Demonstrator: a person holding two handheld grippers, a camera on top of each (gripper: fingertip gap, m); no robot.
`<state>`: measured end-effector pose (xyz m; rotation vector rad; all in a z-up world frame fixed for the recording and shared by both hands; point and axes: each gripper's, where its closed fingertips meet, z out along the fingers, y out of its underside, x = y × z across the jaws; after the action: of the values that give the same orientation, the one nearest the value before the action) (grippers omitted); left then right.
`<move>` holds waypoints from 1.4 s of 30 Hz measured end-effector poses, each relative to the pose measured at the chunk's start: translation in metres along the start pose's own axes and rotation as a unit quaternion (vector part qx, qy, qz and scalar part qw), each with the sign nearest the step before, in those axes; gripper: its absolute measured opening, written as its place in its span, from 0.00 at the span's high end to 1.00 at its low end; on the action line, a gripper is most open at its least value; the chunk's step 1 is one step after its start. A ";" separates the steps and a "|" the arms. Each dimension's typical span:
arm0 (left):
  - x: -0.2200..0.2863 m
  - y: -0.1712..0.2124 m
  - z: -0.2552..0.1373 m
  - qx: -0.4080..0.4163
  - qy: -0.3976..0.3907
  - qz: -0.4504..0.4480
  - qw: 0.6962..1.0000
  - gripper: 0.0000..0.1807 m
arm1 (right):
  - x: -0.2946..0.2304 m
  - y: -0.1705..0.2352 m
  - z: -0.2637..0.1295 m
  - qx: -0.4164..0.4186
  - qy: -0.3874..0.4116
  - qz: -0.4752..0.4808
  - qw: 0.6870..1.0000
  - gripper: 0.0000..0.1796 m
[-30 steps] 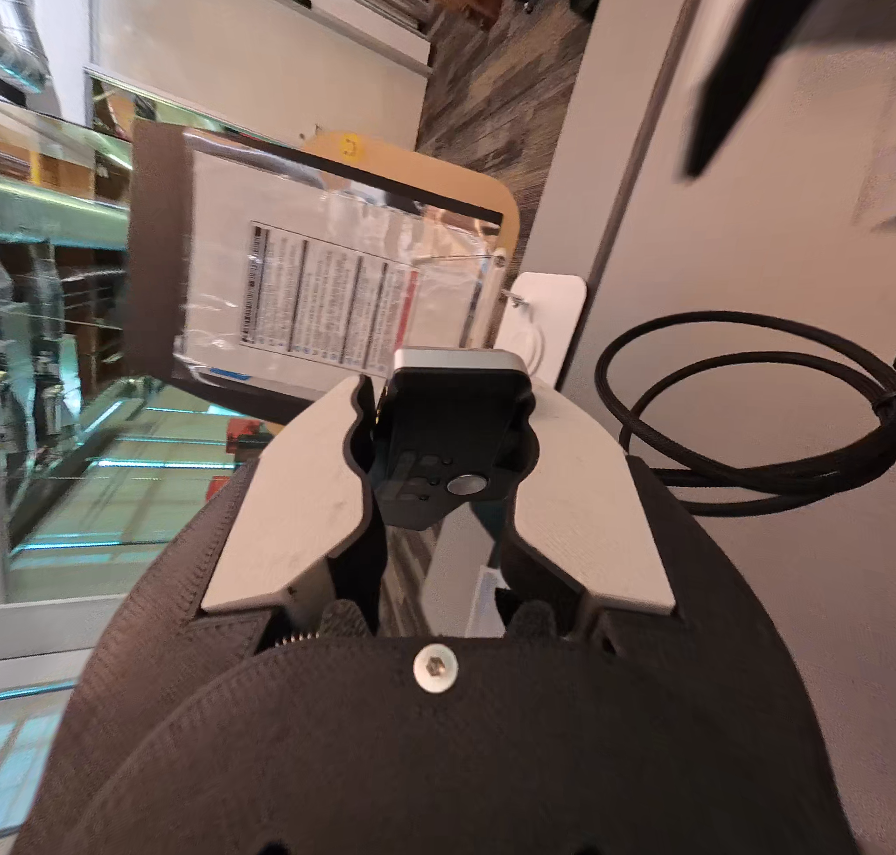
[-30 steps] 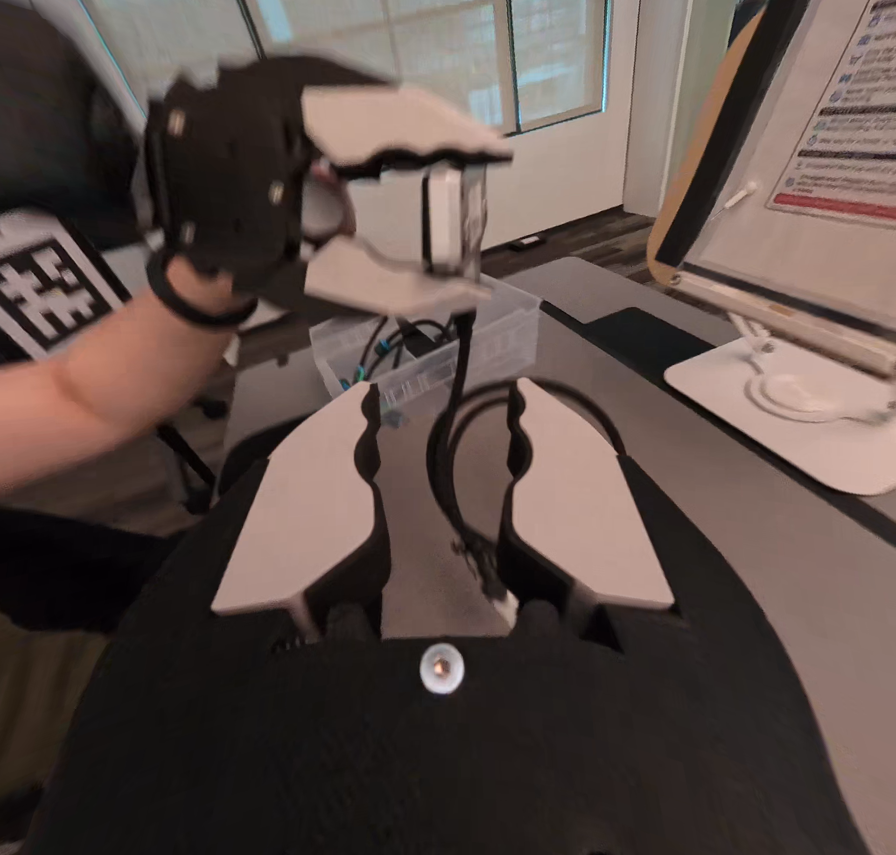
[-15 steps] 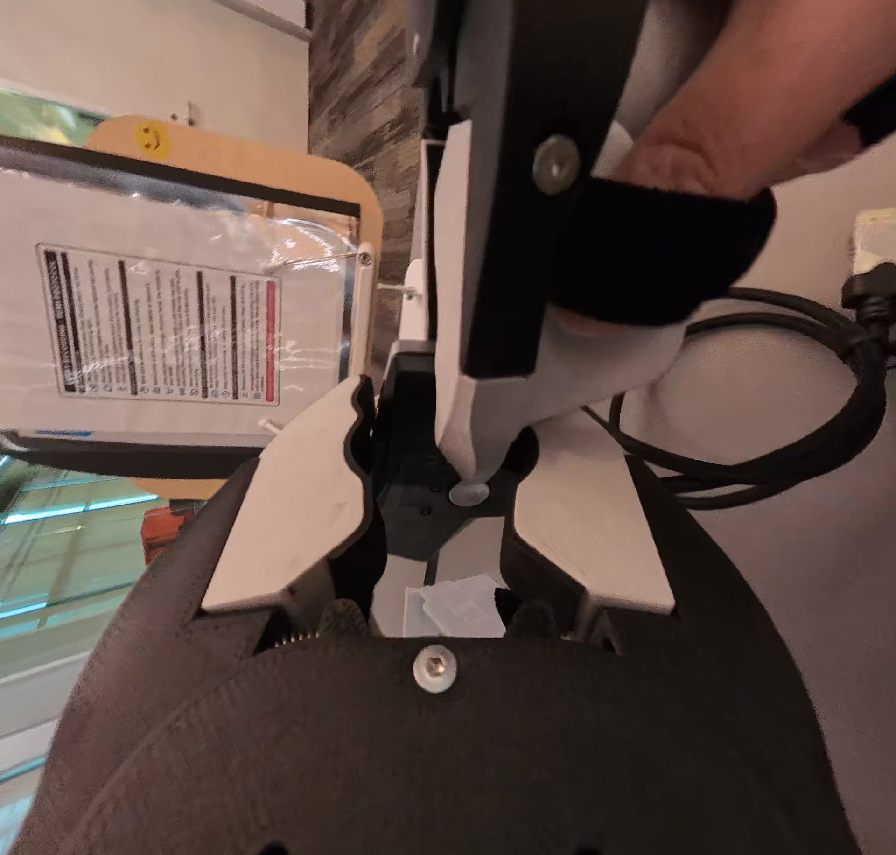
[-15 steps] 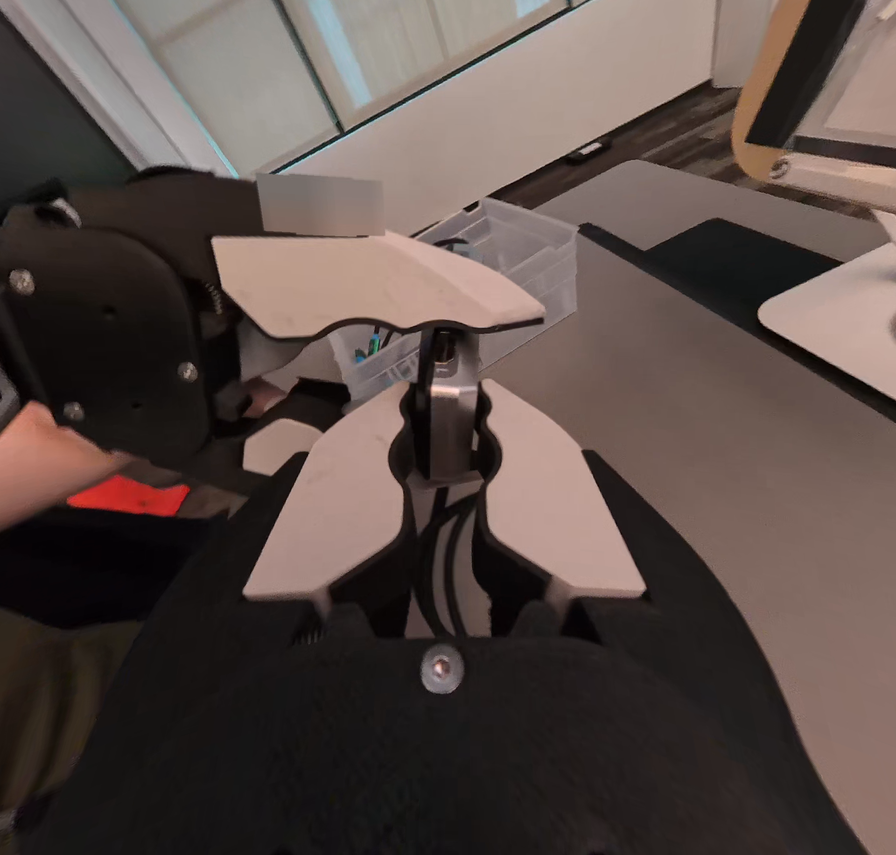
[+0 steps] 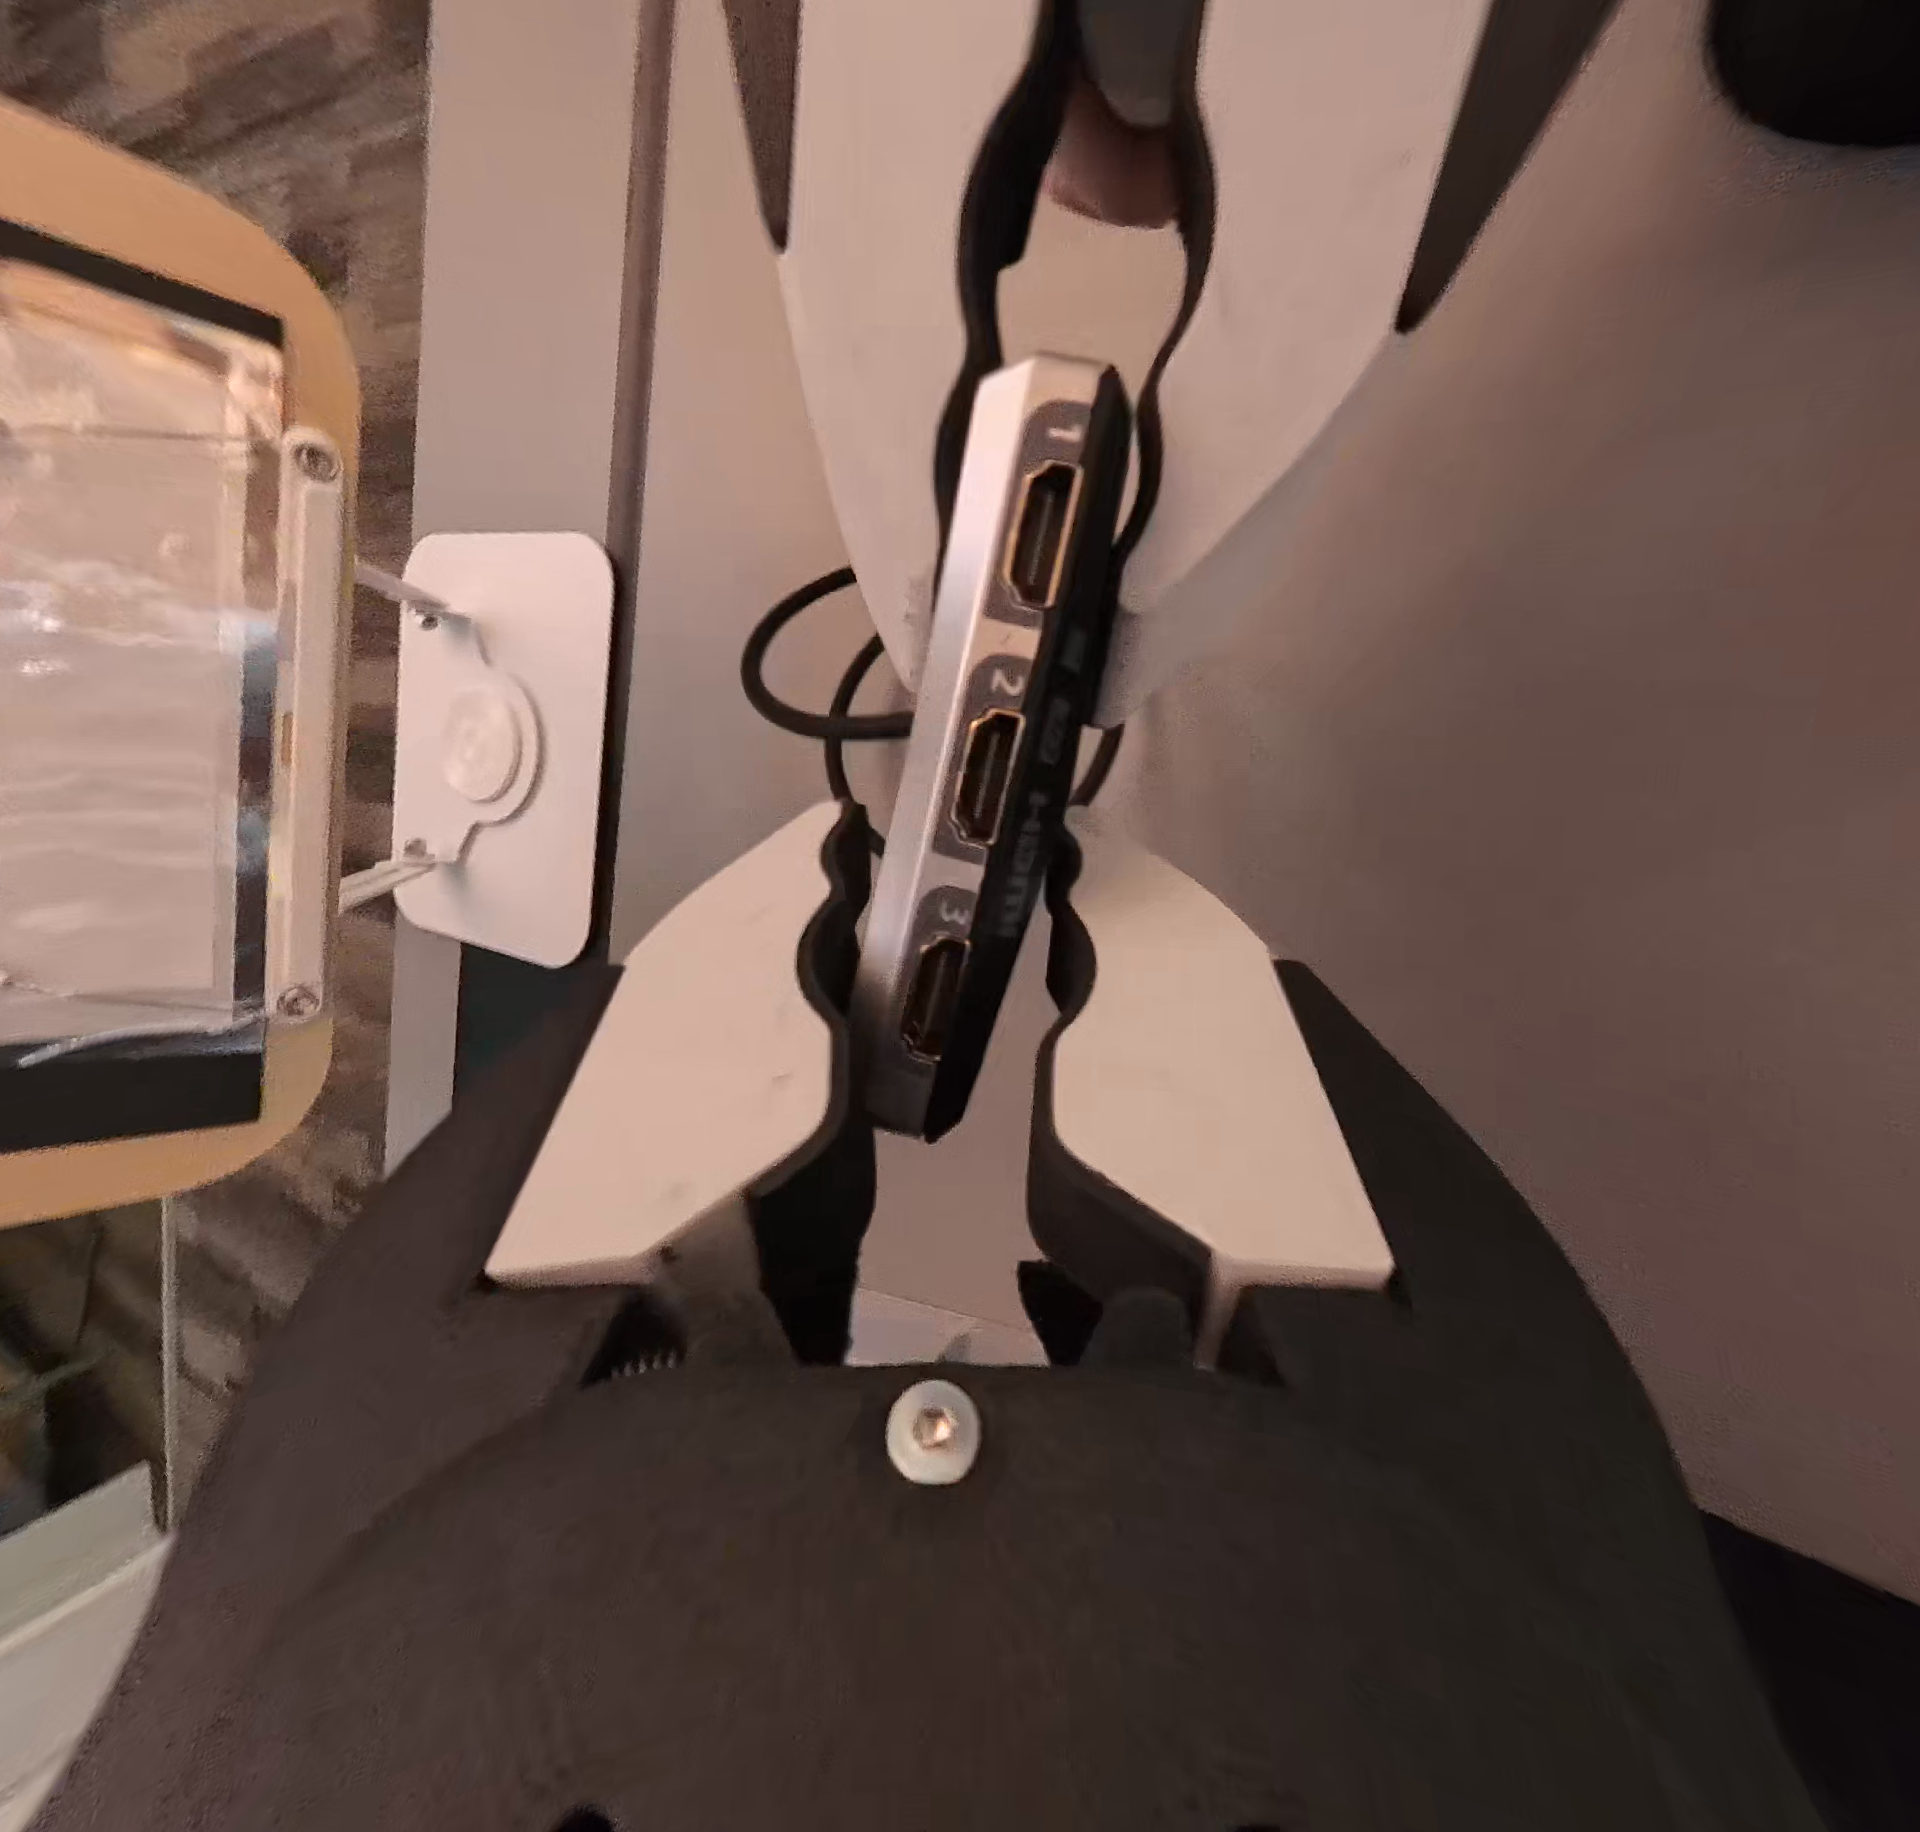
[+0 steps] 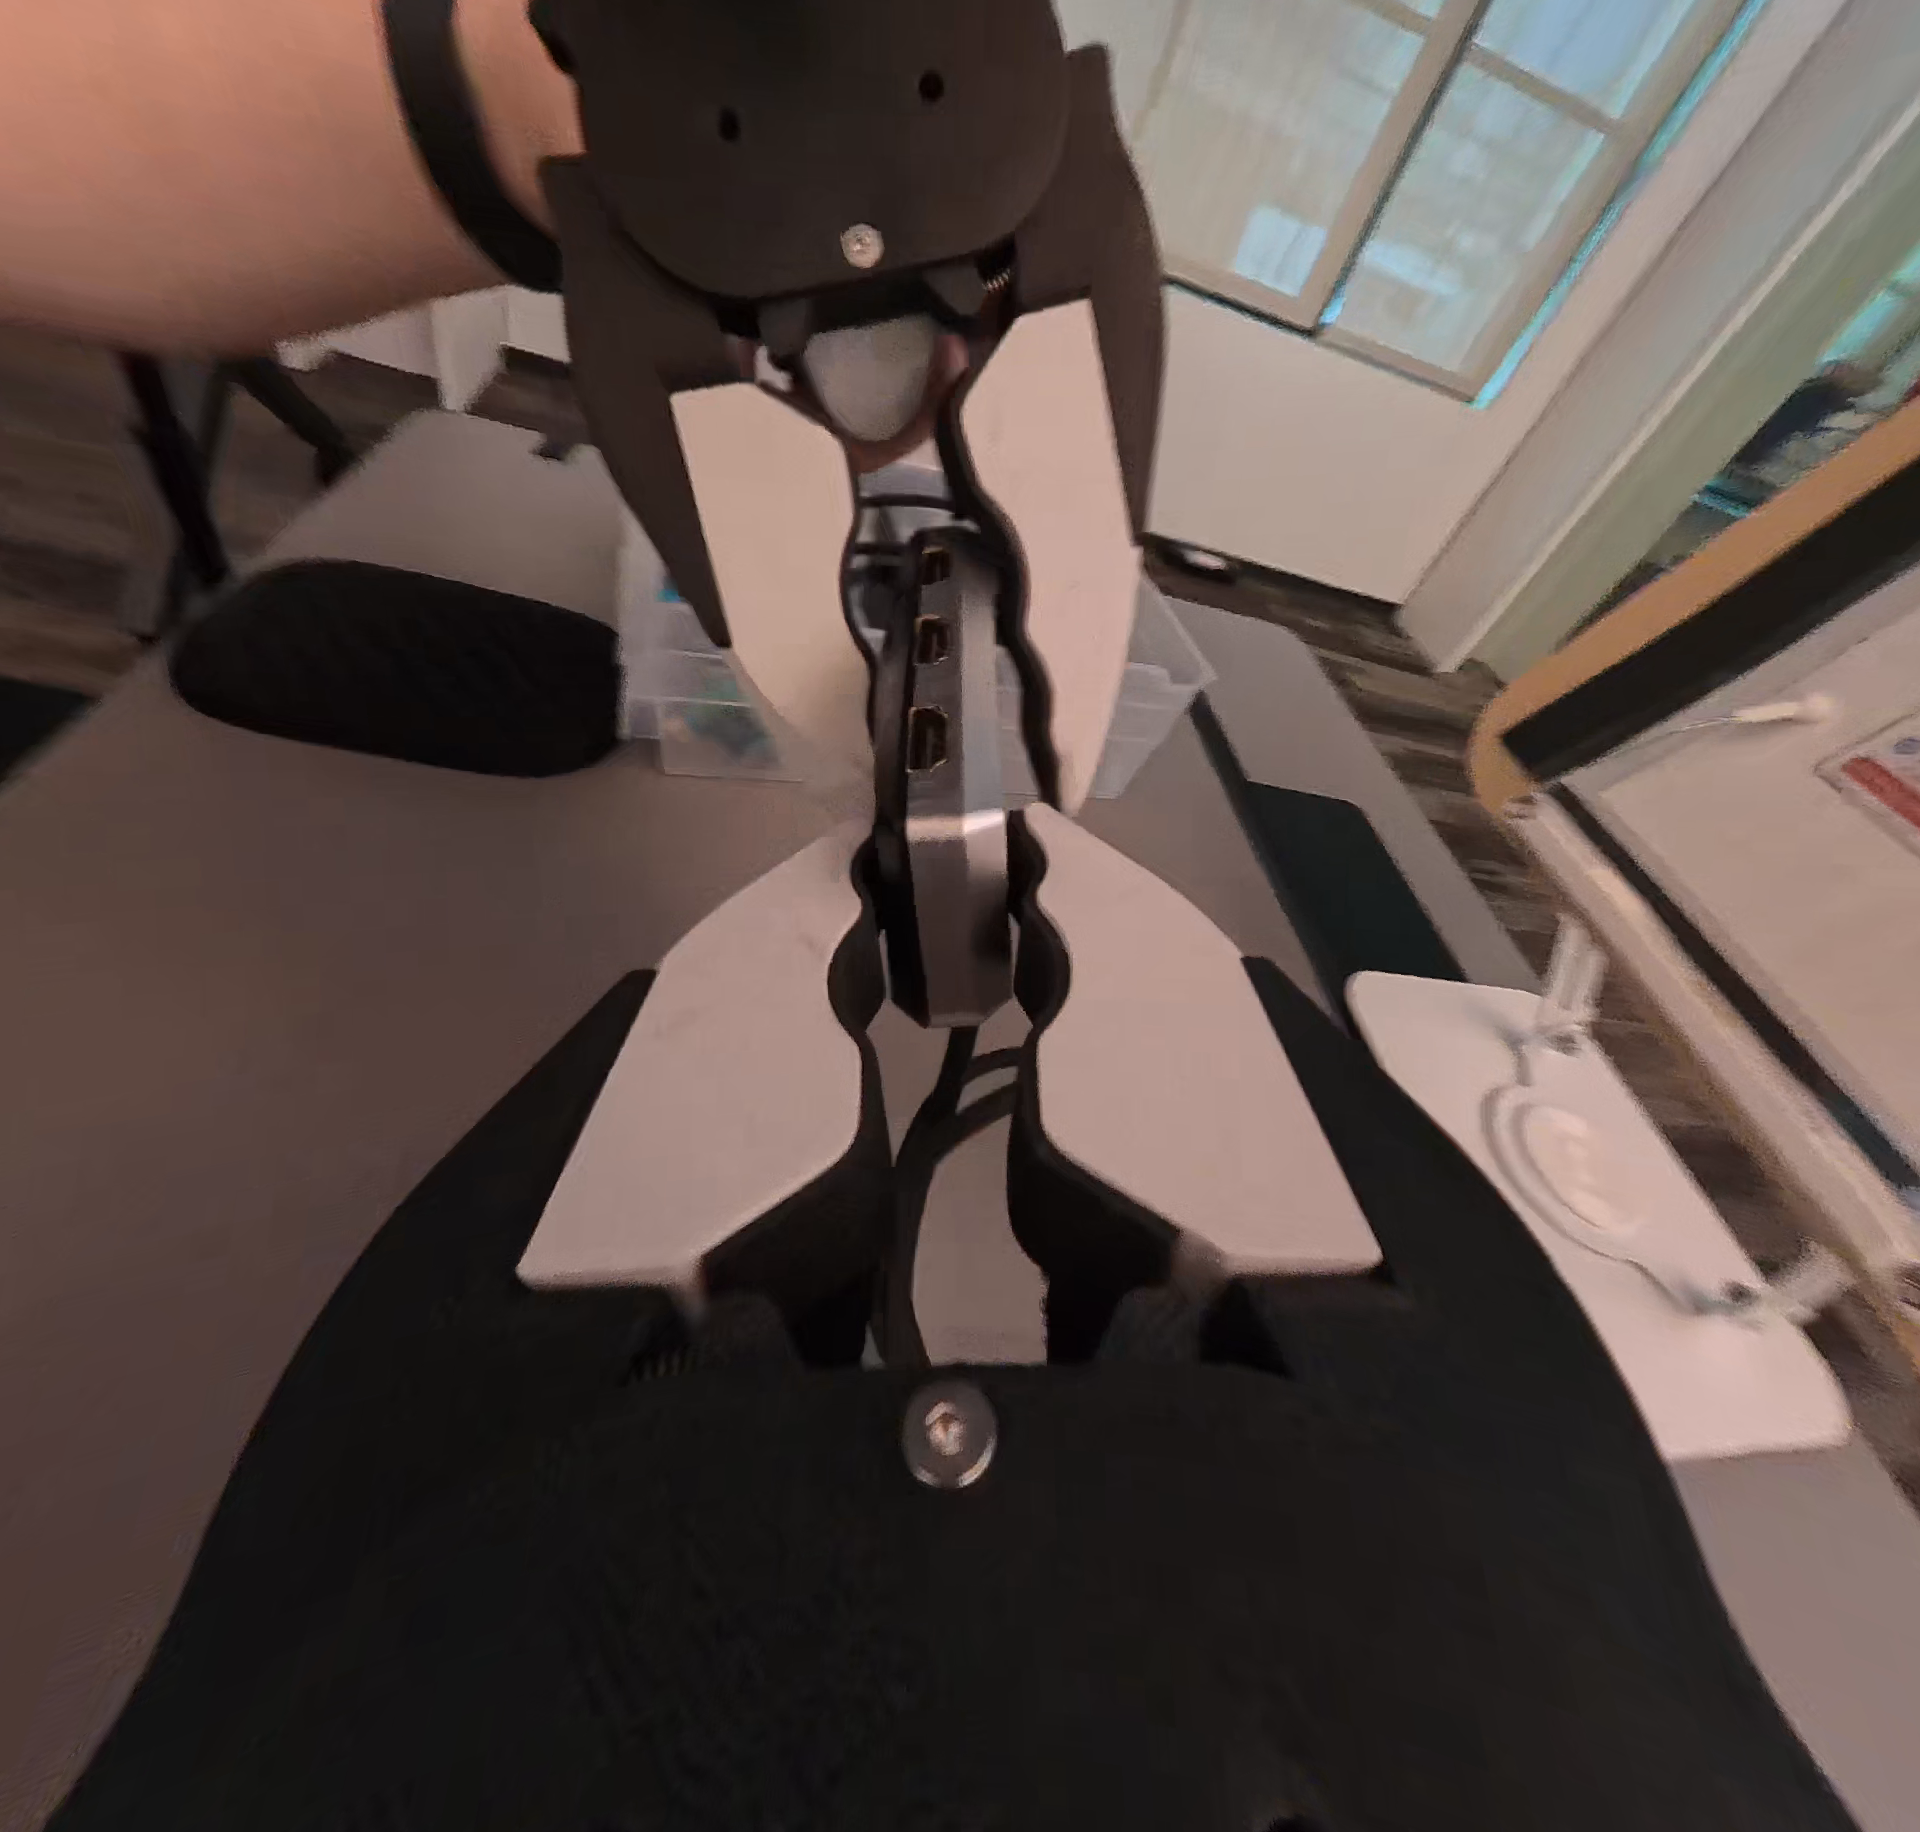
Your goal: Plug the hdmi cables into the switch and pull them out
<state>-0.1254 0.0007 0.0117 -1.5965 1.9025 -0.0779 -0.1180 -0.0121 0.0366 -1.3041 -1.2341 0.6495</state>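
Note:
The HDMI switch (image 5: 1003,743) is a slim silver and black box, and its three ports show nothing plugged in. It is held in the air above the grey table (image 5: 1558,847). My right gripper (image 6: 940,847) is shut on one end of the switch (image 6: 971,743), with both pads pressed on its flat faces. It also shows at the top of the left wrist view (image 5: 1013,660). My left gripper (image 5: 956,847) stands around the other end. The switch sits tilted between its pads, and a gap shows at the right pad. The switch's black cable (image 6: 935,1138) hangs down between my right fingers.
A white stand base (image 5: 499,743) and a tan-framed screen (image 5: 156,639) stand at the table's edge. A clear plastic box (image 6: 686,681) and a black cushion (image 6: 395,660) lie beyond. A person's arm (image 6: 208,120) carries the left gripper. Black cable loops (image 5: 790,681) lie on the table.
My right gripper came in and shut on the switch. My left gripper let go of its wide hold across the switch, turned, and its fingers now narrow around the thin sides.

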 end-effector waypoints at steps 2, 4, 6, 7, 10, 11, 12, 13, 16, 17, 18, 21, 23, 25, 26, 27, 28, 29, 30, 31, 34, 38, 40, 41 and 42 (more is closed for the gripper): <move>-0.008 0.006 0.008 0.002 -0.040 -0.002 0.999 0.85 | 0.015 0.007 0.000 -0.013 0.059 -0.017 0.998 0.85; -0.024 0.018 0.015 -0.011 -0.111 0.020 0.994 0.86 | 0.032 0.010 -0.008 -0.027 0.114 -0.019 0.993 0.79; -0.033 0.032 0.024 -0.023 -0.160 0.044 0.986 0.86 | 0.038 0.014 -0.017 -0.045 0.129 -0.011 0.991 0.79; -0.037 0.040 0.029 -0.036 -0.183 0.061 0.981 0.87 | 0.042 0.015 -0.022 -0.055 0.137 -0.004 0.989 0.79; -0.049 0.066 0.045 -0.096 -0.260 0.142 0.950 0.88 | 0.049 0.010 -0.036 -0.063 0.158 0.012 0.985 0.79; -0.051 0.073 0.052 -0.116 -0.276 0.168 0.939 0.88 | 0.049 0.006 -0.040 -0.059 0.160 0.011 0.985 0.79; -0.050 0.080 0.060 -0.132 -0.283 0.183 0.932 0.88 | 0.049 0.000 -0.044 -0.056 0.163 0.007 0.985 0.79; -0.048 0.086 0.070 -0.144 -0.280 0.188 0.930 0.88 | 0.049 -0.004 -0.048 -0.057 0.170 0.000 0.984 0.79; -0.038 0.095 0.093 -0.157 -0.275 0.199 0.927 0.88 | 0.049 -0.017 -0.060 -0.064 0.187 -0.019 0.980 0.78; -0.036 0.097 0.098 -0.164 -0.279 0.213 0.922 0.88 | 0.047 -0.021 -0.063 -0.063 0.190 -0.025 0.979 0.79; -0.033 0.098 0.103 -0.167 -0.278 0.226 0.919 0.88 | 0.046 -0.026 -0.066 -0.061 0.193 -0.031 0.979 0.79; -0.024 0.104 0.115 -0.172 -0.268 0.235 0.918 0.88 | 0.043 -0.036 -0.071 -0.050 0.199 -0.044 0.978 0.79; -0.017 0.110 0.122 -0.182 -0.251 0.236 0.921 0.86 | 0.044 -0.039 -0.074 -0.050 0.203 -0.041 0.977 0.79; -0.007 0.115 0.128 -0.193 -0.223 0.231 0.927 0.80 | 0.043 -0.037 -0.076 -0.057 0.200 -0.036 0.978 0.79; -0.006 0.114 0.128 -0.194 -0.219 0.233 0.927 0.80 | 0.044 -0.037 -0.076 -0.057 0.200 -0.035 0.977 0.80; -0.004 0.113 0.127 -0.191 -0.211 0.230 0.931 0.79 | 0.044 -0.037 -0.078 -0.055 0.202 -0.034 0.977 0.80; -0.003 0.112 0.127 -0.187 -0.200 0.221 0.936 0.79 | 0.045 -0.036 -0.079 -0.053 0.201 -0.030 0.978 0.80; -0.001 0.112 0.126 -0.185 -0.189 0.210 0.941 0.77 | 0.046 -0.036 -0.080 -0.053 0.200 -0.025 0.978 0.80; 0.001 0.113 0.125 -0.185 -0.176 0.199 0.946 0.77 | 0.047 -0.035 -0.081 -0.053 0.201 -0.022 0.978 0.80; 0.003 0.113 0.124 -0.187 -0.161 0.191 0.950 0.76 | 0.047 -0.035 -0.082 -0.052 0.202 -0.021 0.978 0.80; 0.010 0.118 0.118 -0.198 -0.105 0.167 0.960 0.72 | 0.049 -0.034 -0.085 -0.052 0.203 -0.017 0.978 0.80; 0.019 0.128 0.111 -0.217 -0.028 0.142 0.965 0.66 | 0.050 -0.033 -0.089 -0.049 0.203 -0.012 0.978 0.80; 0.029 0.134 0.108 -0.231 0.031 0.108 0.966 0.64 | 0.052 -0.032 -0.091 -0.048 0.204 -0.010 0.978 0.80; 0.032 0.135 0.107 -0.232 0.053 0.094 0.967 0.65 | 0.052 -0.031 -0.092 -0.048 0.205 -0.007 0.978 0.80; 0.034 0.135 0.106 -0.230 0.066 0.083 0.967 0.64 | 0.053 -0.030 -0.093 -0.049 0.204 -0.004 0.978 0.80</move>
<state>-0.1904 0.0424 -0.1459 -1.7484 2.2697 0.3613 -0.0255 -0.0031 0.0969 -1.4288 -0.9401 0.2948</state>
